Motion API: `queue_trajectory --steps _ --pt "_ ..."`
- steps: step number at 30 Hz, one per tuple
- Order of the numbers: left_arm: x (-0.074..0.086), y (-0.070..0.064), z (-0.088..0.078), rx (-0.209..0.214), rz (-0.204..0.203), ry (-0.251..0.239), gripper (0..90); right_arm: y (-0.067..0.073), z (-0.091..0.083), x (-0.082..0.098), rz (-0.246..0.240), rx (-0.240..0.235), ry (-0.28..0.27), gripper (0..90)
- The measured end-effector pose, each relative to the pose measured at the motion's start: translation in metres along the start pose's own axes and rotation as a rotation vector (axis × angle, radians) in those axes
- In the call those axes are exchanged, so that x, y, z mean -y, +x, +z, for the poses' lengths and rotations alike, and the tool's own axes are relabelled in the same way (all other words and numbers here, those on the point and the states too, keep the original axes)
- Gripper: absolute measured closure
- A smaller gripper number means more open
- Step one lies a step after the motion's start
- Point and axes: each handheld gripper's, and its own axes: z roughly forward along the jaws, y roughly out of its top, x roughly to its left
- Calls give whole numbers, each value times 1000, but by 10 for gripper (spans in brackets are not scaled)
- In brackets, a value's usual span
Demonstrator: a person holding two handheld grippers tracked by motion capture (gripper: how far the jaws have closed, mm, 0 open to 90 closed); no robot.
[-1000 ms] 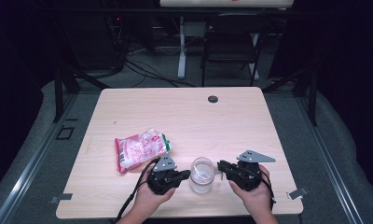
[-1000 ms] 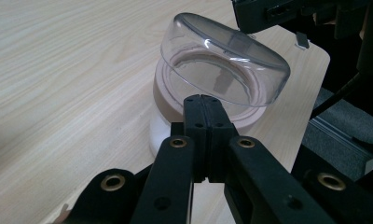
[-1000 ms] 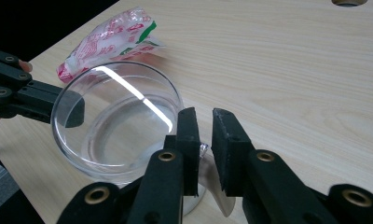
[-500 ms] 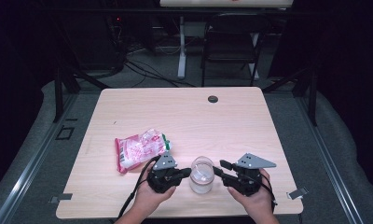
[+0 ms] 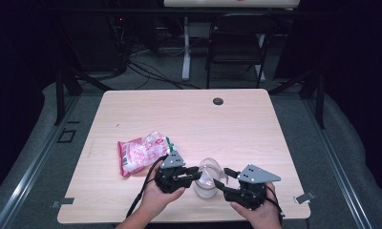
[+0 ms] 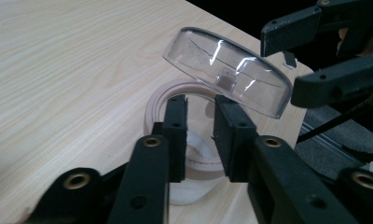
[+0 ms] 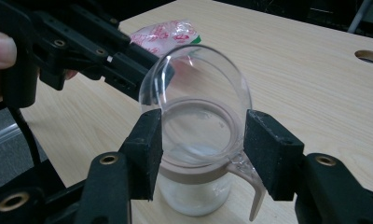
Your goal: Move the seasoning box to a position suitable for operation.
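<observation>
A: From the high view, where's the jar?
B: At the near edge of the table, between the left gripper and the right gripper. A pink bag lies just behind the left one.
A: And the left gripper view?
B: Its 2 jaws stand a little apart at the jar's tan rim – the pads don't seem to press on it, and they have just been opening. The clear lid hangs tilted above the mouth.
A: The right gripper view?
B: The lid stands up on its hinge over the jar. The right jaws are spread on either side of it – just been opening, not pinching. White stuff sits in the bottom.
</observation>
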Motion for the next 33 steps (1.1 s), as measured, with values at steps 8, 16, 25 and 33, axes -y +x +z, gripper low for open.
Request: queue_trajectory --steps 8,16,25,33 --pt "-1 -1 2 -30 1 6 613 9 6 2 -56 8 22 445" --pt "2 -2 9 -83 40 35 571 12 12 5 -82 31 29 422" --pt "4 -1 12 -96 42 45 551 13 14 6 -97 38 27 407" --pt "4 0 13 -100 38 45 535 16 18 8 -127 65 18 361"
